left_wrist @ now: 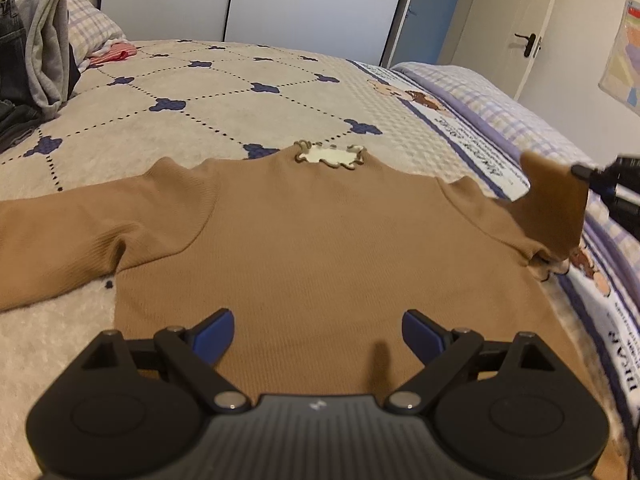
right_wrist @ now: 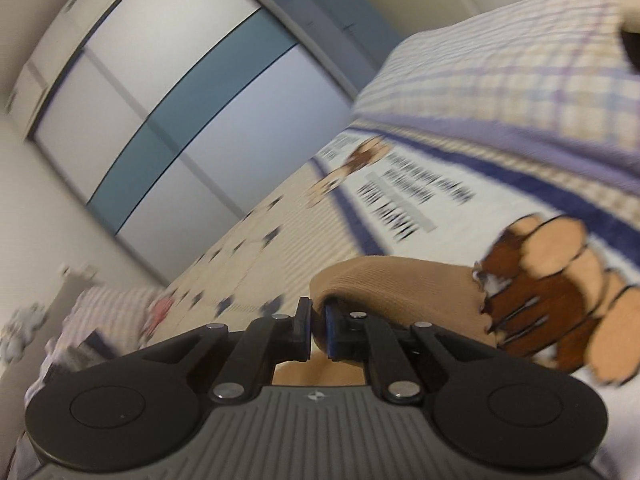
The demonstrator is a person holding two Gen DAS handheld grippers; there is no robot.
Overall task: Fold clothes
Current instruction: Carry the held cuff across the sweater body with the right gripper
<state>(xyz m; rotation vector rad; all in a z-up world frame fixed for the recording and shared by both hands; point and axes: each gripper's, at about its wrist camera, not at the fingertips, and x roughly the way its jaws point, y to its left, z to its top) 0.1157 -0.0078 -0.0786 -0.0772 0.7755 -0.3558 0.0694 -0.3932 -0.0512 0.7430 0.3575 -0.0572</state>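
A tan ribbed sweater [left_wrist: 304, 240] lies spread flat on the bed, neck with a white label [left_wrist: 329, 156] pointing away, one sleeve stretched out to the left. My left gripper [left_wrist: 318, 334] hovers open over the sweater's lower body, nothing between its blue pads. At the right edge of the left wrist view my right gripper [left_wrist: 576, 170] lifts the sweater's right sleeve [left_wrist: 556, 204] off the bed. In the right wrist view that gripper [right_wrist: 318, 326] is shut on a fold of the tan sleeve [right_wrist: 396, 284], which drapes over its right finger.
The bed has a beige quilt [left_wrist: 208, 92] with dark blue clover marks and a white border with cartoon bears [right_wrist: 552, 292]. A plaid blanket [left_wrist: 496, 104] lies at the right. Grey and dark clothes [left_wrist: 36, 52] are heaped at the back left. A sliding-door wardrobe [left_wrist: 248, 0] stands behind.
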